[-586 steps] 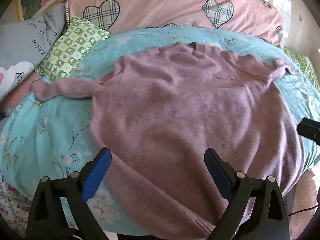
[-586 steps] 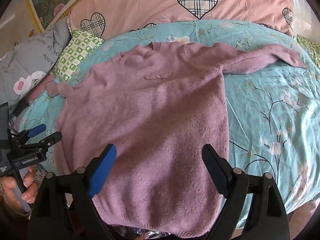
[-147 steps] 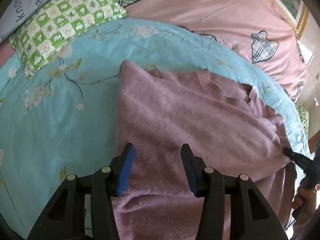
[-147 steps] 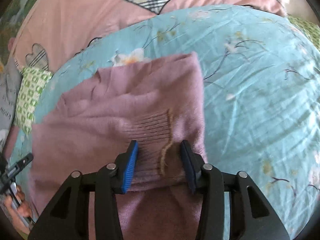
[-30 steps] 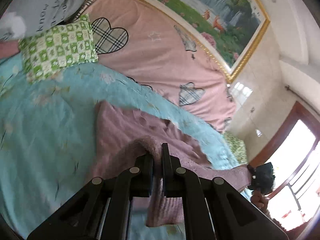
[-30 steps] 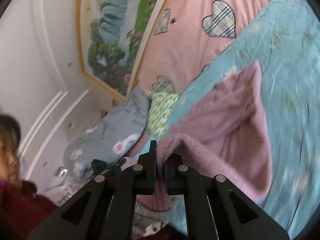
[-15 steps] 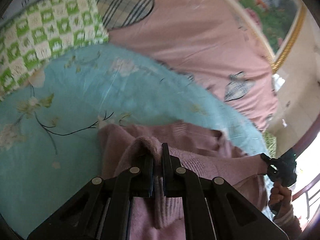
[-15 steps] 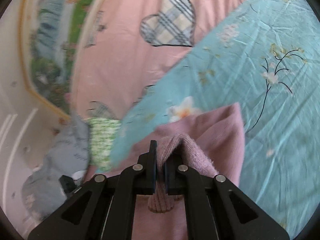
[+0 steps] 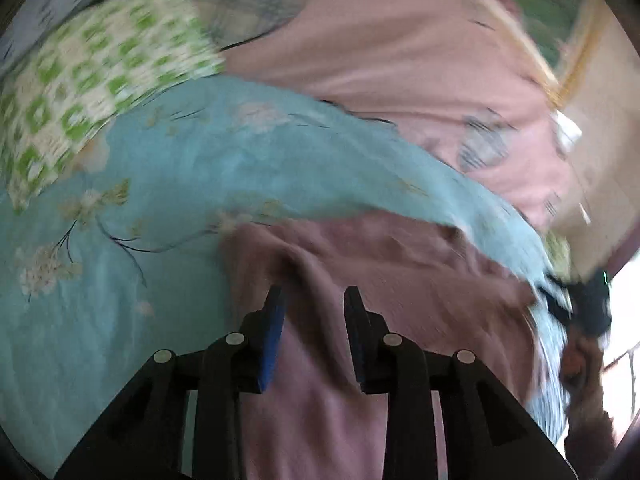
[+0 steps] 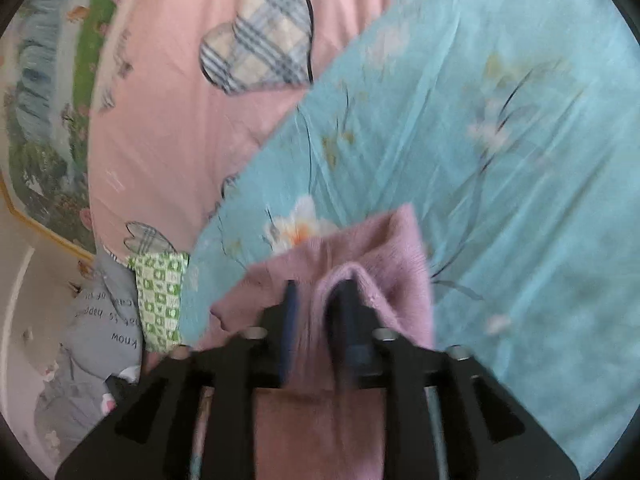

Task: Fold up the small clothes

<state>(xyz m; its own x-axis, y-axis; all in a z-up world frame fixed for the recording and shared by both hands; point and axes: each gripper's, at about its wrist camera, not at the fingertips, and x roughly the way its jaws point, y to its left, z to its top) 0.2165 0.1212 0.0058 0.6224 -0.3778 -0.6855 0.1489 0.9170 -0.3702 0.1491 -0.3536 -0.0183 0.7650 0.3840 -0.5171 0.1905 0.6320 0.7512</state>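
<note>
A mauve knitted sweater [image 9: 400, 280] lies folded on the teal floral bedcover [image 9: 160, 200]. My left gripper [image 9: 314, 300] is low over the sweater's left end. Its jaws are opening, and the knit lies flat under the gap without being pinched. In the right wrist view my right gripper [image 10: 318, 300] is at the other end of the sweater [image 10: 392, 248]. Its jaws are also opening, and a loose ridge of knit still stands between them, leaning on the right finger. At the right edge of the left wrist view a hand [image 9: 580, 364] holds the right gripper [image 9: 588, 300]. Both views are blurred.
A pink quilt with plaid hearts [image 9: 400, 60] rises behind the bedcover [image 10: 480, 120]. A green checked pillow [image 9: 80, 80] and a grey printed pillow [image 10: 100, 340] lie at the left end. A framed landscape painting [image 10: 40, 100] hangs on the wall.
Both grippers were shut on raised folds of the sweater. They carried the folds forward and down onto the bed, and now their jaws have parted and the knit has dropped.
</note>
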